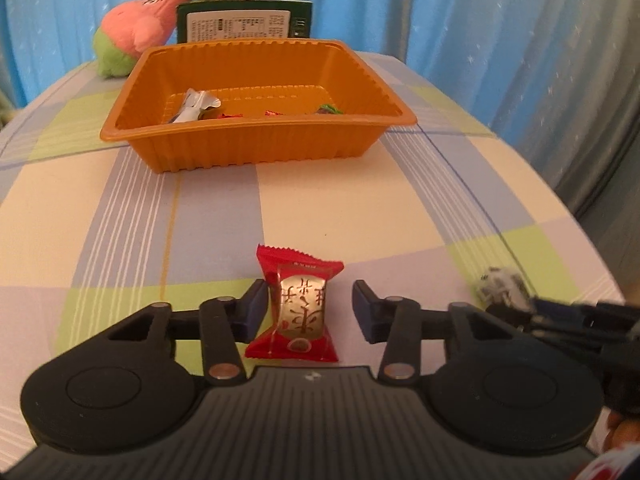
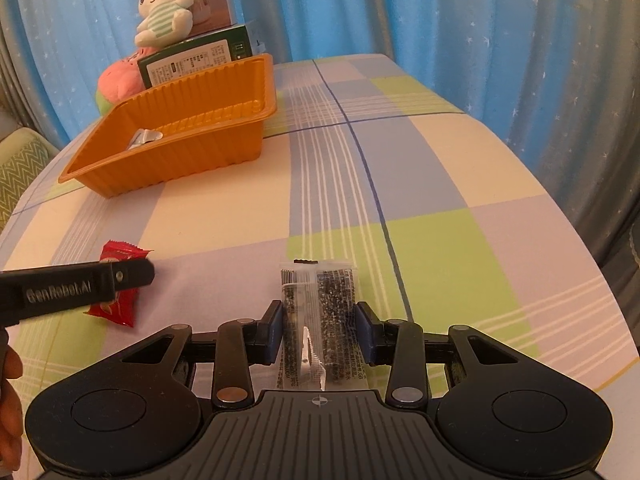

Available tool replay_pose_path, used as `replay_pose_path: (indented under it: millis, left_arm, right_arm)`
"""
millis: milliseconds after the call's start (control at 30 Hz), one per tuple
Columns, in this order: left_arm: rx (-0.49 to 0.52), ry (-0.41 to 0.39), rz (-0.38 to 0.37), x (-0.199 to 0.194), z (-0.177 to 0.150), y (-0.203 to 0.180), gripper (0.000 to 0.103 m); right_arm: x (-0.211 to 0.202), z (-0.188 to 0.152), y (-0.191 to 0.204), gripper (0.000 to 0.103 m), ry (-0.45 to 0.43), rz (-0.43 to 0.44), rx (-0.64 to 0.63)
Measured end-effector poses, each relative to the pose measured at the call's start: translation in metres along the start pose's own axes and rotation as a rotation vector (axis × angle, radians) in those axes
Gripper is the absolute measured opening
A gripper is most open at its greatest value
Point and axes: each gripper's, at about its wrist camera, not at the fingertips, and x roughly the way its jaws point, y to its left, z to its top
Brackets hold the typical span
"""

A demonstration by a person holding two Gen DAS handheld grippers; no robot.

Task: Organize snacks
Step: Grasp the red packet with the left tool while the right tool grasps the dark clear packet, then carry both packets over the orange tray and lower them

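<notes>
— What's your left claw doing?

— My left gripper sits low over the checked tablecloth with the red snack packet between its fingers. The left pad touches the wrapper's edge; the right pad stands off it with a gap, so I haven't clamped it. The packet lies flat on the cloth.

— And the right one?

— My right gripper is closed on a clear sachet of dark bits, both blue pads pressed against its sides, jaws only partly open. From that side I see the left gripper's finger lying across the red packet.

— Where's the container?

— The orange plastic tray stands farther back on the cloth, well apart from both snacks. It already holds a silver wrapper and a few small sweets. Behind it are a green box and plush toys.
</notes>
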Motion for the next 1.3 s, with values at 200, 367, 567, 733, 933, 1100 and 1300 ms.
replay_pose_path:
  millis: [200, 367, 567, 733, 933, 1100, 1300]
  left_arm:
    - [0.09, -0.003, 0.038, -0.004, -0.005, -0.005, 0.022]
    - [0.08, -0.005, 0.033, -0.016, -0.009, -0.002, 0.022]
    - [0.034, -0.009, 0.024, -0.04, -0.013, 0.005, 0.022]
    - [-0.007, -0.027, 0.029, -0.062, -0.011, 0.013, 0.021]
    - [-0.034, -0.053, 0.036, -0.089, -0.007, 0.021, 0.021]
    - [-0.048, -0.065, 0.042, -0.105, -0.004, 0.024, 0.021]
    - [-0.049, -0.083, 0.039, -0.119, -0.001, 0.022, 0.021]
  right_arm:
    - [-0.001, -0.001, 0.003, 0.038, -0.003, -0.003, -0.011]
    - [-0.005, 0.0, 0.005, 0.038, -0.012, -0.003, -0.015]
    - [-0.024, 0.001, 0.014, 0.038, -0.033, 0.011, -0.018]
    - [-0.043, 0.006, 0.026, 0.038, -0.061, 0.035, -0.022]
    - [-0.062, 0.014, 0.044, 0.038, -0.094, 0.065, -0.04]
    - [-0.073, 0.019, 0.057, 0.038, -0.114, 0.086, -0.059]
    - [-0.086, 0.022, 0.065, 0.038, -0.133, 0.099, -0.076]
